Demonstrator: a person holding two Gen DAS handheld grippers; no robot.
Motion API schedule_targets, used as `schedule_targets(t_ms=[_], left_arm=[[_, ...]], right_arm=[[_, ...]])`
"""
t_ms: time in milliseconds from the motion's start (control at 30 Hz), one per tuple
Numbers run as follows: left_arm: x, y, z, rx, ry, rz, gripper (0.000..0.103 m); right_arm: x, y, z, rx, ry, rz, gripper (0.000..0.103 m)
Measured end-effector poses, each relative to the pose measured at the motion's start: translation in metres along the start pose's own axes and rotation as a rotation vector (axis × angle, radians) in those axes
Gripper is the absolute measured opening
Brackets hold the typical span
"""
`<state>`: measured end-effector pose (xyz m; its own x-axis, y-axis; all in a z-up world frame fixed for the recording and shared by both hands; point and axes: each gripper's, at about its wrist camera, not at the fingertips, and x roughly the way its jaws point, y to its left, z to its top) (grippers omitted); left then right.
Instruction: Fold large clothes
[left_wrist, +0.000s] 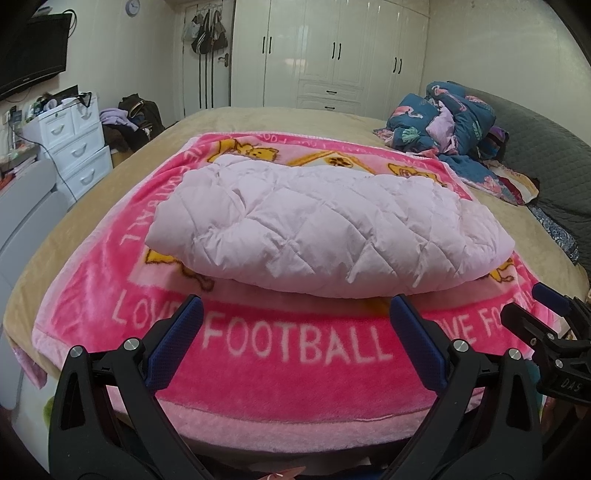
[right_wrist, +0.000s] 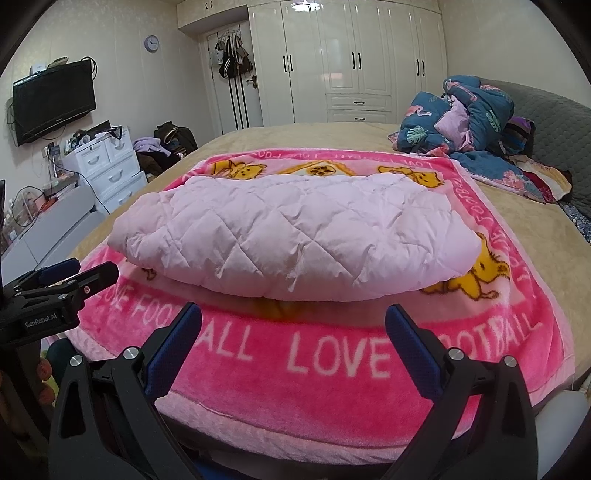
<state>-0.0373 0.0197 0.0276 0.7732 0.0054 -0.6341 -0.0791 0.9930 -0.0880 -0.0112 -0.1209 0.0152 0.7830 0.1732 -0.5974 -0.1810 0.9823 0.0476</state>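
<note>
One pale pink quilted coat (left_wrist: 325, 229) lies folded into a thick bundle on one bright pink blanket (left_wrist: 295, 369) printed with "LOVE FOOTBALL" and yellow bears. The blanket is spread on the near part of a bed covered by a tan sheet (left_wrist: 288, 118).

The left gripper (left_wrist: 295, 321) hovers over the blanket's near border with its two blue-padded fingers spread wide and nothing between them. The right gripper (right_wrist: 293, 321) sits just beside it, likewise spread and empty, short of the coat's near edge.

One white drawer unit (right_wrist: 110, 166) stands left of the bed with clutter on top; its drawers are closed, so their contents cannot be told. A heap of blue flowered bedding (right_wrist: 469, 122) lies at the bed's far right. One white wardrobe (right_wrist: 354, 55) with closed doors fills the back wall. One television (right_wrist: 53, 99) and one clock (right_wrist: 151, 43) hang on the left wall.
</note>
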Motion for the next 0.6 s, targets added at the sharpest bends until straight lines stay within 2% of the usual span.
schedule_targets(t_ms=[167,367,467,567,600], left_arm=[[0.003,0.007,-0.004,-0.017,0.018,-0.022,0.094],[0.014,0.028,-0.011,-0.032,0.052,0.018,0.094],[0.03,0.068,-0.006,-0.092,0.08,0.086,0.094],[0.059,0.141,0.012,-0.175,0.11,0.256,0.094],[0.07,0.17,0.02,-0.186,0.1,0.347,0.094]], right_arm=[[0.002,-0.002,-0.006,0.002,0.012,-0.02,0.099],[0.0,-0.03,-0.019,0.072,0.012,-0.093,0.099],[-0.008,-0.079,-0.028,0.156,-0.008,-0.221,0.099],[-0.018,-0.173,-0.053,0.328,-0.005,-0.453,0.099],[-0.023,-0.207,-0.065,0.387,0.003,-0.534,0.099]])
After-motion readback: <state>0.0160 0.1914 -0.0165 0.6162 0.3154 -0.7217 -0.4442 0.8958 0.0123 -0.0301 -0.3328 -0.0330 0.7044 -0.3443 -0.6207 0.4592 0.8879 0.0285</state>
